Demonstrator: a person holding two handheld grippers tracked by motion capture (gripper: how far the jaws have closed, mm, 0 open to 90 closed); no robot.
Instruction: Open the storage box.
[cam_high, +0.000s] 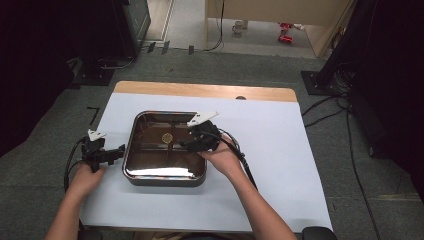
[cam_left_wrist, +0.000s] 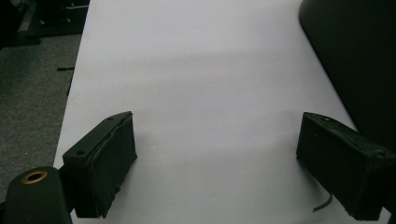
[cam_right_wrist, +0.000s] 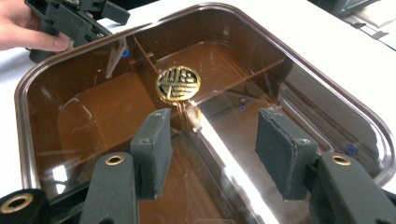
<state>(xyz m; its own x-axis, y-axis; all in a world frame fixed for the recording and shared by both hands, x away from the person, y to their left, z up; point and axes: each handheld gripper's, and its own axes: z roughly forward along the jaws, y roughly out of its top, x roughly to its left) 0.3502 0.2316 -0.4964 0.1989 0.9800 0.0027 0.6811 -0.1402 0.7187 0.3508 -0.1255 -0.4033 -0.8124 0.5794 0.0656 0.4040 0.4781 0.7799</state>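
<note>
A square box (cam_high: 131, 150) with rounded corners stands mid-table under a clear brown lid (cam_right_wrist: 93, 107). Dividers show through the lid, and a round gold knob (cam_high: 167, 137) (cam_right_wrist: 178, 83) sits at its centre. My right gripper (cam_high: 186, 144) (cam_right_wrist: 215, 126) hovers over the lid's right half. Its jaws are open, the knob lies just ahead of them, and nothing is between the pads. My left gripper (cam_high: 117, 150) (cam_left_wrist: 215, 130) rests on the white sheet just left of the box, open and empty, with the box's dark side (cam_left_wrist: 355, 60) beside it. The right gripper view also catches the left gripper (cam_right_wrist: 70, 18) beyond the box's far rim.
A white sheet (cam_high: 270, 150) covers most of the wooden table (cam_high: 200, 90), whose bare strip runs along the far edge. A black cable (cam_high: 247, 167) trails from the right gripper over the sheet. Dark stands and cables (cam_high: 330, 107) lie on the floor around.
</note>
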